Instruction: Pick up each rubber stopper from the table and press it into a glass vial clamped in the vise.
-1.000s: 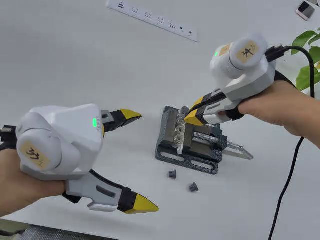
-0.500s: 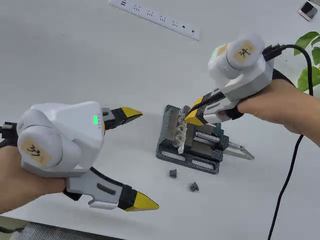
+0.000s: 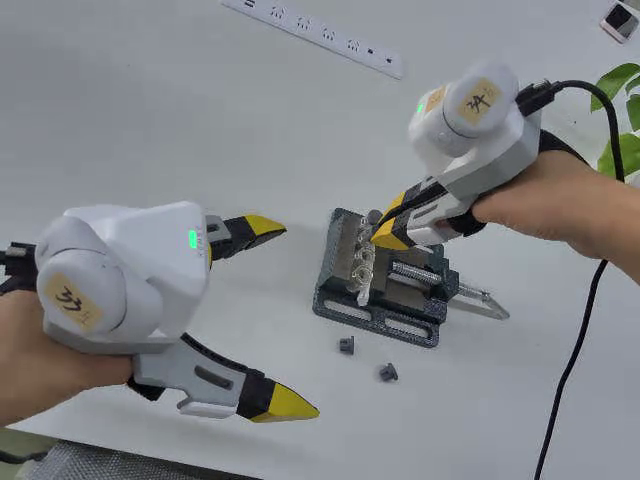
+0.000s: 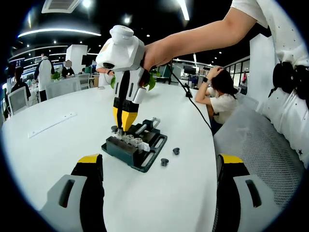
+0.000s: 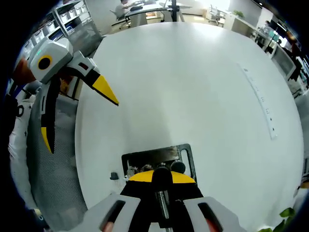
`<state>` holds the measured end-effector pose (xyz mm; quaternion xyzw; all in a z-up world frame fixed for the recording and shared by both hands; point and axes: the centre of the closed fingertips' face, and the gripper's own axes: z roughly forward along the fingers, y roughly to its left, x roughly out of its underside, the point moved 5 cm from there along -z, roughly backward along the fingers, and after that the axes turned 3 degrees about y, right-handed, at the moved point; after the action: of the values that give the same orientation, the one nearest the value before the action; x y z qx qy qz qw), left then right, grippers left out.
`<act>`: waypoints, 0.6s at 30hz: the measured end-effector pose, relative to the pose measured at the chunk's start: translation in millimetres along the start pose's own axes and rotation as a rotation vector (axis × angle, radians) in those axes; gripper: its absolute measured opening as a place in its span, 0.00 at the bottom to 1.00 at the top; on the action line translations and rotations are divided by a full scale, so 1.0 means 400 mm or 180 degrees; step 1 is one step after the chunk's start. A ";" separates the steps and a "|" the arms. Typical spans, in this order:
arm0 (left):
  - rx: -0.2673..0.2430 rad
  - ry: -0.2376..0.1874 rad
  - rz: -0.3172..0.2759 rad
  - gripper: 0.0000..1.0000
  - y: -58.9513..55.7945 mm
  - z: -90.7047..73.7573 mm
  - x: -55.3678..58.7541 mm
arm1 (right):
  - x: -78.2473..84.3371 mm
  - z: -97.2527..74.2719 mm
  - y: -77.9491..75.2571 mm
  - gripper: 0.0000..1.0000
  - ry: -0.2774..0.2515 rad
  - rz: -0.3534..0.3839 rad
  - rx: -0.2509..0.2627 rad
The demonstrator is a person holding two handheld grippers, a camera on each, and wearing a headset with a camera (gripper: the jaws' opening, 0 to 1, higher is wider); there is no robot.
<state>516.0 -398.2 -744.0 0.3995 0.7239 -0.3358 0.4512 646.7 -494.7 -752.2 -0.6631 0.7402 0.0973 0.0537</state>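
— Rubber stoppers (image 3: pixel 346 346): in the head view, two dark ones are seen on the desk (image 3: pixel 150 130) beside the vise (image 3: pixel 378 300), apart from the spread left tongs (image 3: pixel 290 319).
— In the right gripper view, another stopper (image 5: pixel 162 172) is pinched in the closed right tongs (image 5: pixel 162 179) above the vials (image 5: pixel 141 170).

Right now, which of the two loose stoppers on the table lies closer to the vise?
The stopper on the left in the head view, lying just off the base of the vise. The other stopper lies further out, toward the person.
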 end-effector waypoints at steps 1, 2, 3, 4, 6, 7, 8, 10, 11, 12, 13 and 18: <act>-0.0003 -0.0003 -0.0002 0.98 0.001 0.000 0.000 | 0.000 0.000 0.000 0.05 0.0018 -0.0011 0.0001; -0.0007 -0.0005 -0.0006 0.98 0.001 -0.001 -0.001 | -0.001 -0.001 0.002 0.05 0.0035 -0.0029 0.0002; -0.0009 -0.0005 -0.0006 0.98 0.002 -0.001 -0.001 | -0.001 -0.001 0.003 0.05 0.0045 -0.0035 0.0001; -0.0010 -0.0009 -0.0005 0.98 0.002 -0.002 -0.001 | -0.003 0.000 -0.002 0.05 0.0065 -0.0041 0.0000; -0.0009 -0.0006 -0.0004 0.98 0.002 -0.002 -0.001 | -0.006 -0.001 -0.004 0.05 0.0096 -0.0032 -0.0007; -0.0007 0.0000 -0.0004 0.98 0.002 -0.002 0.000 | -0.007 -0.002 -0.004 0.05 0.0130 -0.0017 -0.0011; -0.0006 0.0000 -0.0006 0.98 0.002 -0.002 0.001 | -0.008 -0.001 -0.004 0.05 0.0162 -0.0013 -0.0013; -0.0008 -0.0006 -0.0019 0.97 0.002 -0.002 0.001 | -0.012 0.001 -0.007 0.05 0.0208 0.0004 -0.0030; -0.0009 -0.0008 -0.0021 0.97 0.002 -0.003 0.000 | -0.013 0.002 -0.009 0.05 0.0221 0.0017 -0.0039; -0.0012 -0.0011 -0.0019 0.97 0.002 -0.003 -0.001 | -0.015 0.002 -0.008 0.05 0.0246 0.0040 -0.0057; -0.0013 -0.0008 -0.0020 0.97 0.003 -0.003 0.000 | -0.015 0.002 -0.008 0.05 0.0261 0.0049 -0.0063; -0.0023 -0.0013 -0.0029 0.97 0.006 -0.004 -0.001 | -0.019 0.002 -0.003 0.05 0.0363 0.0100 -0.0088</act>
<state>517.5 -396.0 -743.6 0.3939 0.7260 -0.3360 0.4526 648.9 -487.2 -751.5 -0.6566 0.7509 0.0704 0.0007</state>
